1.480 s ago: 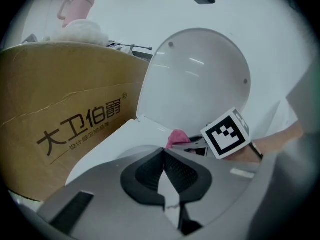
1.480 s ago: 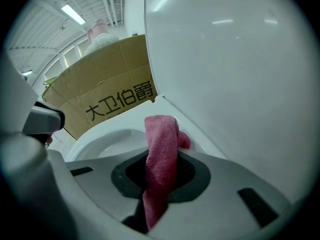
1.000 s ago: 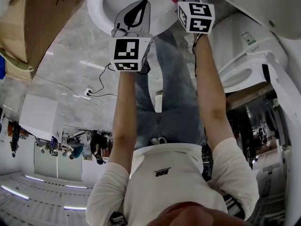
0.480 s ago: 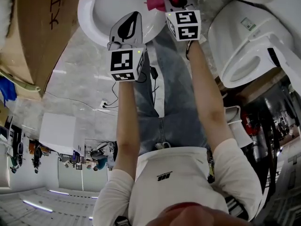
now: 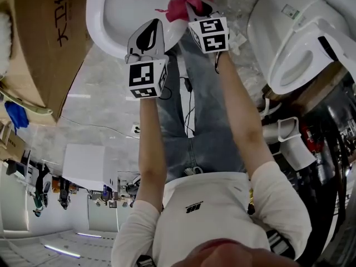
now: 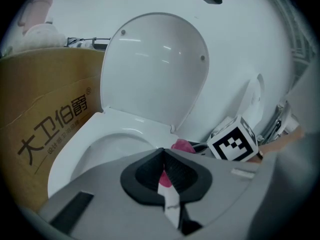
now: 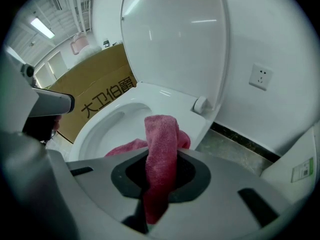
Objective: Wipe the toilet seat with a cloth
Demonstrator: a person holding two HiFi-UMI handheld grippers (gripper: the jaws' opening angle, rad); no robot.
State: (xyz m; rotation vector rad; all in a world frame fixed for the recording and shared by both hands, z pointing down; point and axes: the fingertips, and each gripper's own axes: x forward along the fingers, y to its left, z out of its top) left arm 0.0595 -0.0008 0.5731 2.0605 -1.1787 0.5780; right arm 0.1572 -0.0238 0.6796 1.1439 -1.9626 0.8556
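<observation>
Pinched in the right gripper's (image 7: 160, 176) jaws, the pink cloth (image 7: 161, 134) sits at the toilet seat's (image 7: 150, 95) right rear edge, the left gripper's (image 6: 163, 161) jaws pressed together empty; most of the rim seemingly awaits wiping.

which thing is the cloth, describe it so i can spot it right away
Find the white toilet with its lid raised, beside the cardboard box. At its rim, the right gripper is clamped on the cloth. It is the only pink, fuzzy thing among white porcelain and grey gripper parts.
</observation>
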